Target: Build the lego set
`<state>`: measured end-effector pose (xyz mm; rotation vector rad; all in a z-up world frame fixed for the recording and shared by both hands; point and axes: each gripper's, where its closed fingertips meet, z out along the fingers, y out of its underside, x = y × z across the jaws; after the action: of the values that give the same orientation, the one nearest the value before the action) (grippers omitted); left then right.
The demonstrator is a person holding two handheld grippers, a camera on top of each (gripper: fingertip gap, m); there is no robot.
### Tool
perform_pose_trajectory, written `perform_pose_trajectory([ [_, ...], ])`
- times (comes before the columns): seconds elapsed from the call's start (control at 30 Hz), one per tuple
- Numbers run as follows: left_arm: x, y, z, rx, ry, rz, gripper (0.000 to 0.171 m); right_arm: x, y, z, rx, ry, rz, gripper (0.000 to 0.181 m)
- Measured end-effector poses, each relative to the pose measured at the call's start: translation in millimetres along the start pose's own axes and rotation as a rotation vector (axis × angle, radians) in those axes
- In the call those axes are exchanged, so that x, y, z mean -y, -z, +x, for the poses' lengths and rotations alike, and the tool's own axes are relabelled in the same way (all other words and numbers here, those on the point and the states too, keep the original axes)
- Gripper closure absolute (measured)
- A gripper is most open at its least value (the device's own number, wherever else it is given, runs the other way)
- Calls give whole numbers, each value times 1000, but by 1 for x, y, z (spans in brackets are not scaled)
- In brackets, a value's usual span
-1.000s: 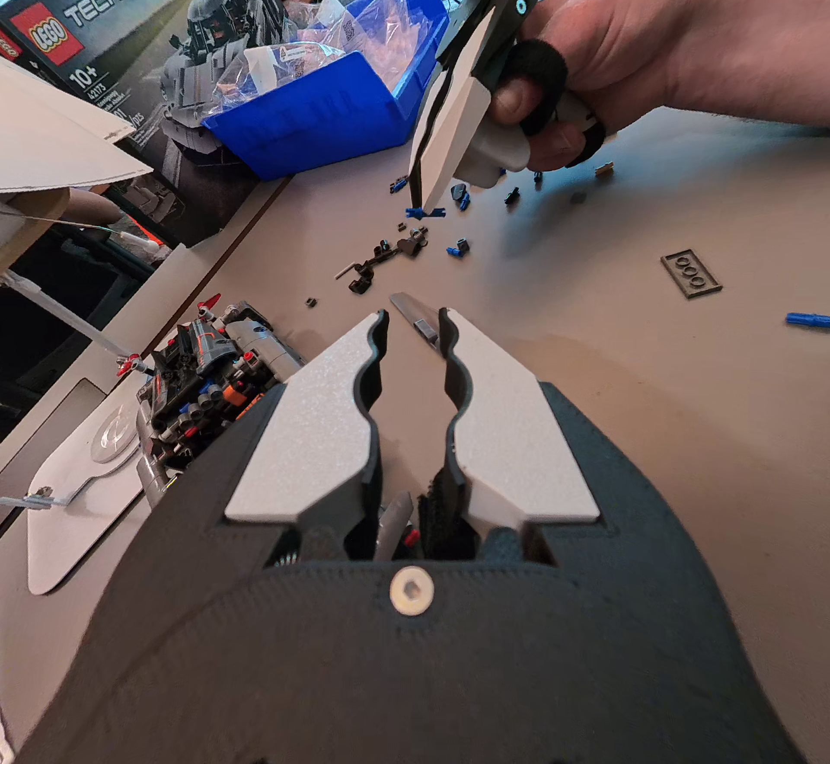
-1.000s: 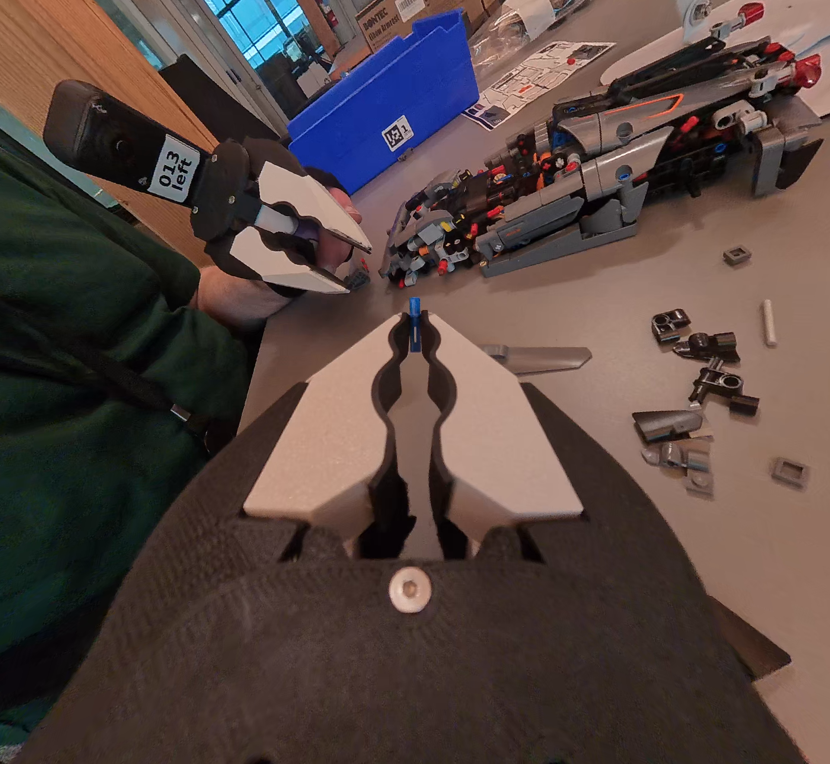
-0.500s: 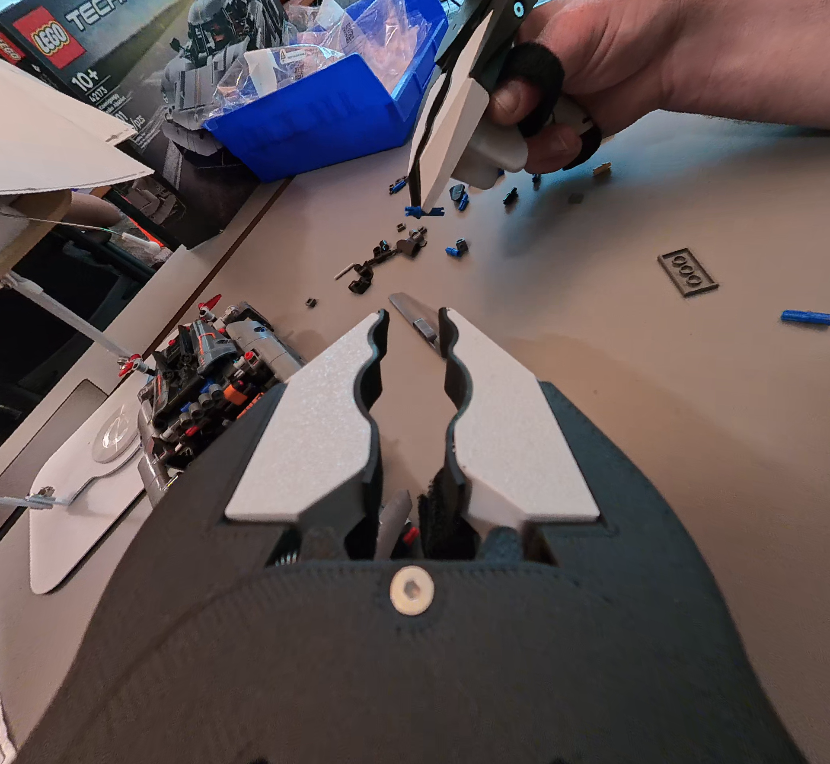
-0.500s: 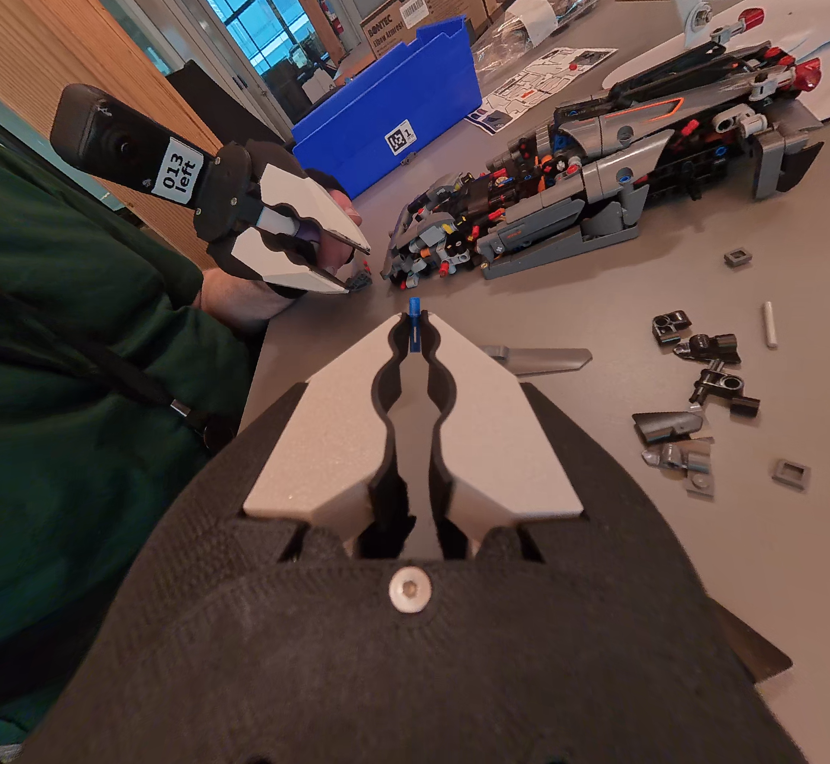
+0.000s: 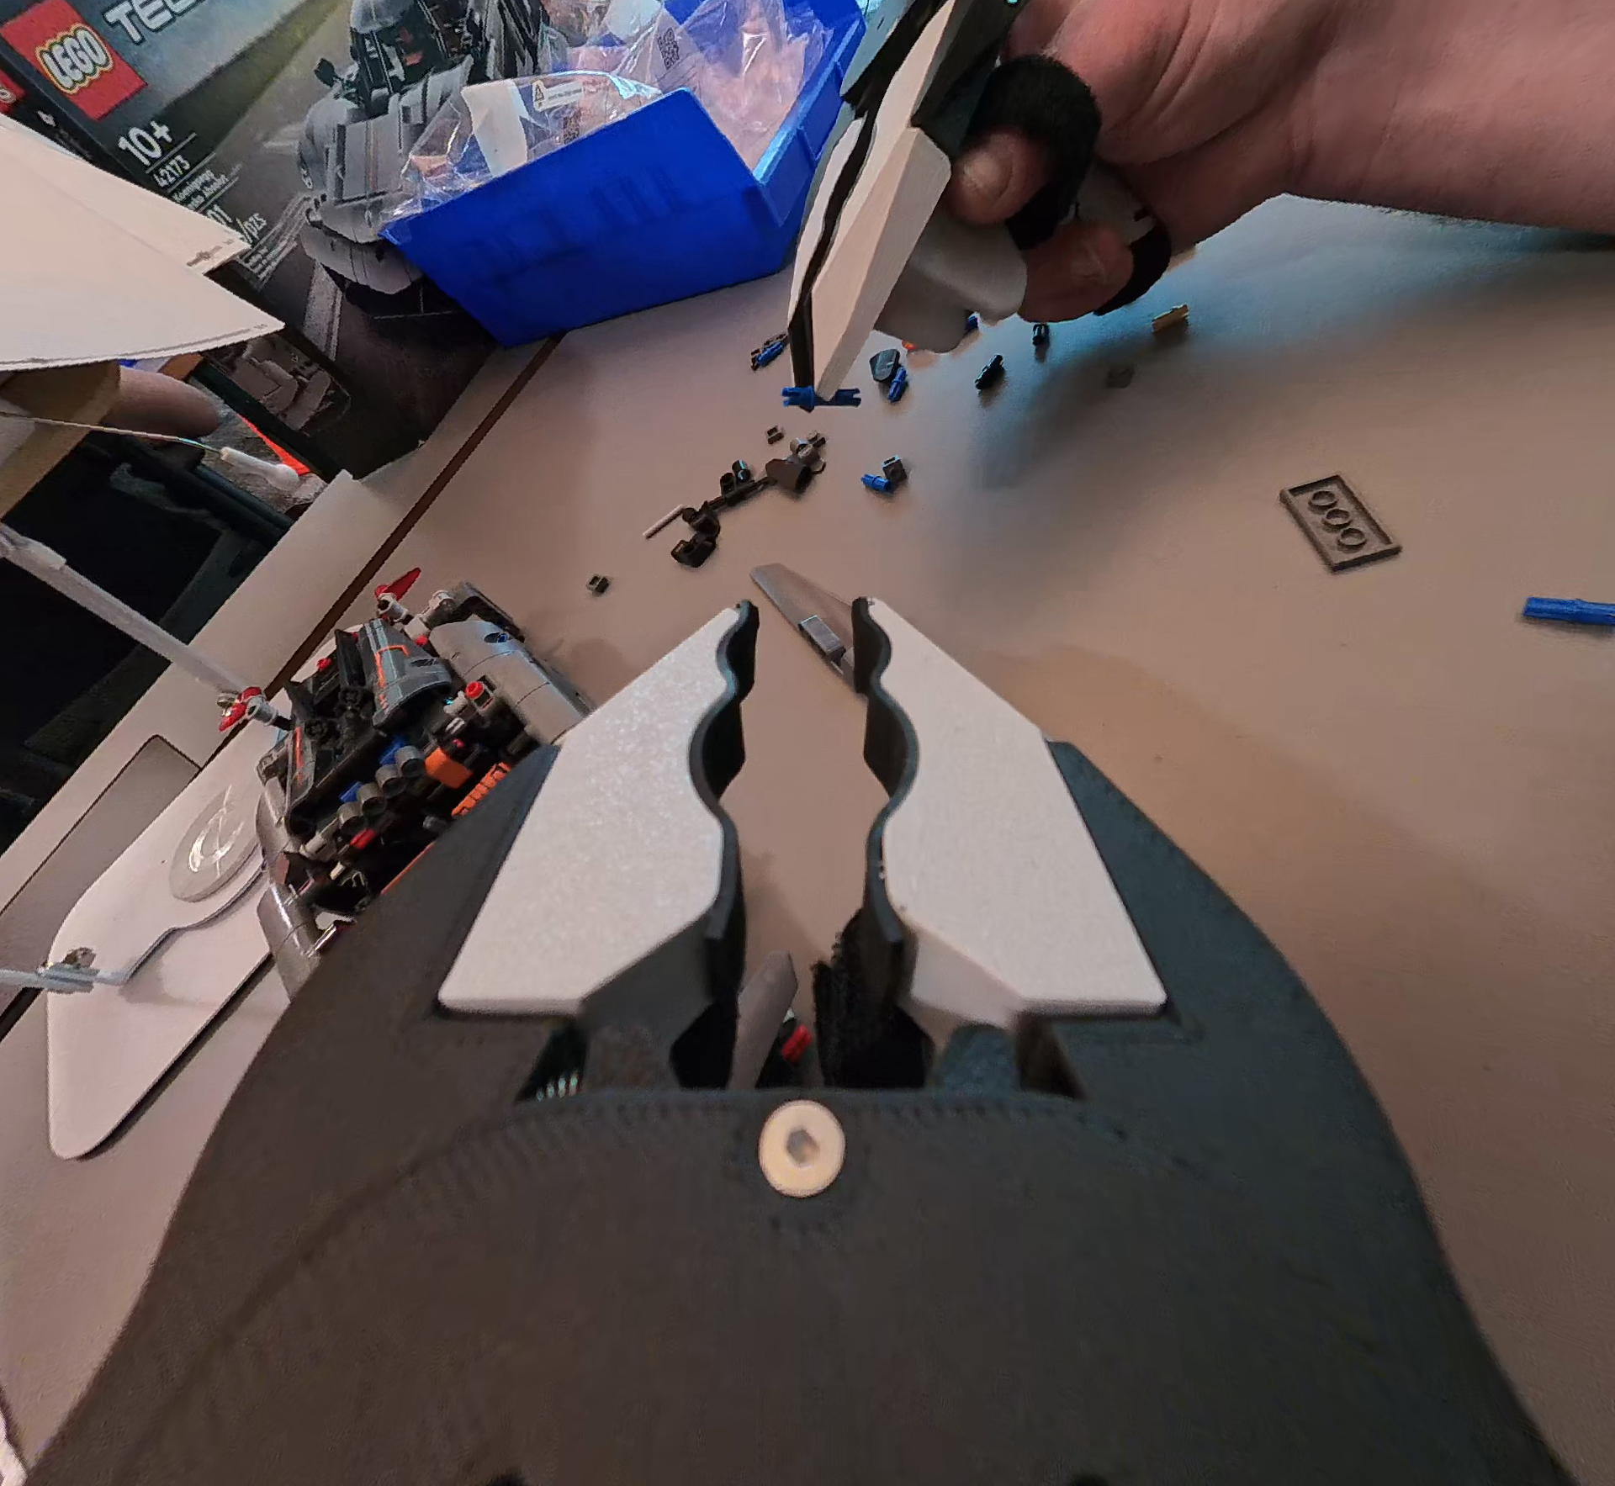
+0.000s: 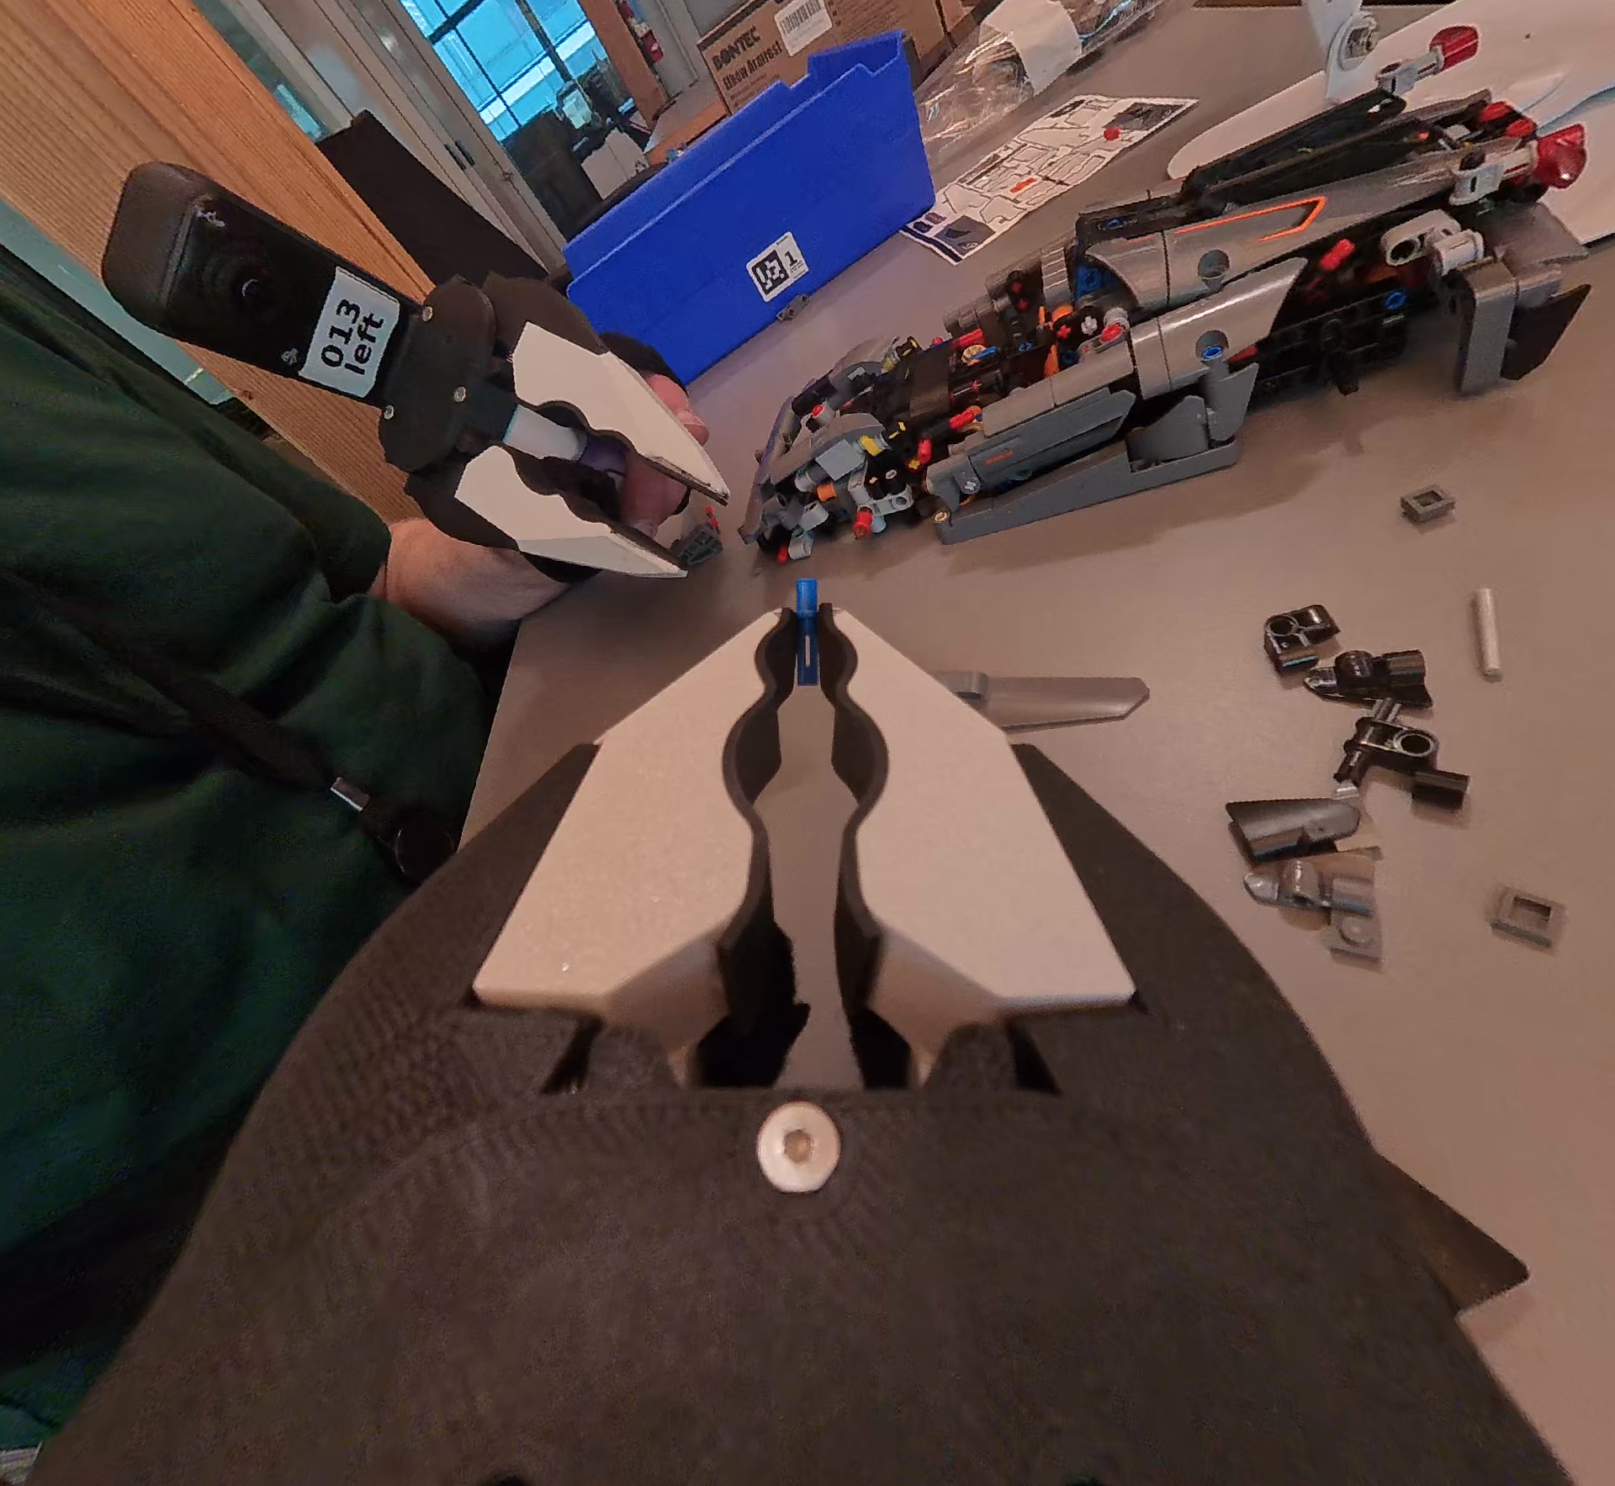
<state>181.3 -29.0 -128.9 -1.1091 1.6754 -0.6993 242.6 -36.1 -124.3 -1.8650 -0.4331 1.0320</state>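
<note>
The half-built grey and black toy car point(image 6: 1171, 361), dotted with red and orange bits, lies on the bench point(image 6: 1092, 588) in the upper right of the right wrist view. The right hand-held gripper point(image 6: 806, 614) pinches a small blue peg point(image 6: 806, 640) at its tips, pointing down. The left hand-held gripper point(image 5: 804, 614) is a little way open, holding nothing, above a flat grey piece point(image 5: 800, 614).

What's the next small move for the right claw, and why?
Probably lift the right claw straight up a little. It is shut on the blue pin, and in the left wrist view the pin sits at table level among loose parts. The left claw is open and empty beside the car model, so nothing yet waits to take the pin.
</note>
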Motion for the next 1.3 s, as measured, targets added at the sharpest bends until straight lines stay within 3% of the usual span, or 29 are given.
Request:
perform_pose_trajectory([
  [0.33,6,-2,6,-19,2,18,151,5,6,-3,34,3,48,179],
  [0.7,24,6,20,-82,37,97,151,22,15,-35,199,164,186,179],
  [0.97,35,13,33,-148,58,145,150,22,26,-34,208,191,228,179],
  [1.17,38,15,36,-165,63,158,150,21,26,-31,174,204,215,179],
  [1.3,33,12,37,-172,53,135,151,25,31,-18,-11,205,145,179],
])
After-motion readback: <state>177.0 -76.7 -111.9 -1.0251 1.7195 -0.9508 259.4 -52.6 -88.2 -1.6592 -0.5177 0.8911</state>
